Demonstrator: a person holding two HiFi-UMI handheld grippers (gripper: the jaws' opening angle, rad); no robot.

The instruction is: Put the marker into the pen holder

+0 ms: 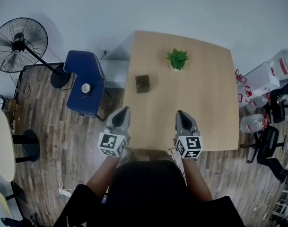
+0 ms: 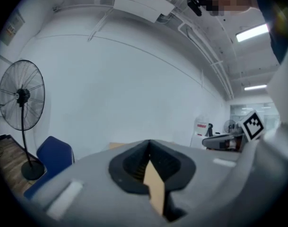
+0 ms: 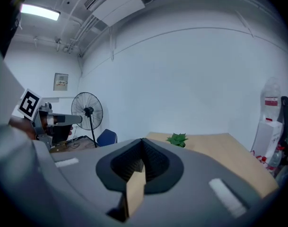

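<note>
A dark square pen holder (image 1: 143,83) stands on the wooden table (image 1: 205,103), left of centre. I see no marker in any view. My left gripper (image 1: 124,110) hovers at the table's near left corner, its jaws shut and empty. In the left gripper view the left gripper (image 2: 148,142) points over the table toward the wall. My right gripper (image 1: 180,113) is over the near edge of the table, jaws together with nothing in them. Its own view shows the right gripper (image 3: 143,141) aimed along the tabletop.
A small green potted plant (image 1: 177,59) sits at the table's far side, and the plant (image 3: 178,139) also shows in the right gripper view. A blue chair (image 1: 85,82) with a cup (image 1: 86,88) stands left of the table, near a floor fan (image 1: 18,44). Water bottles (image 1: 251,122) stand to the right.
</note>
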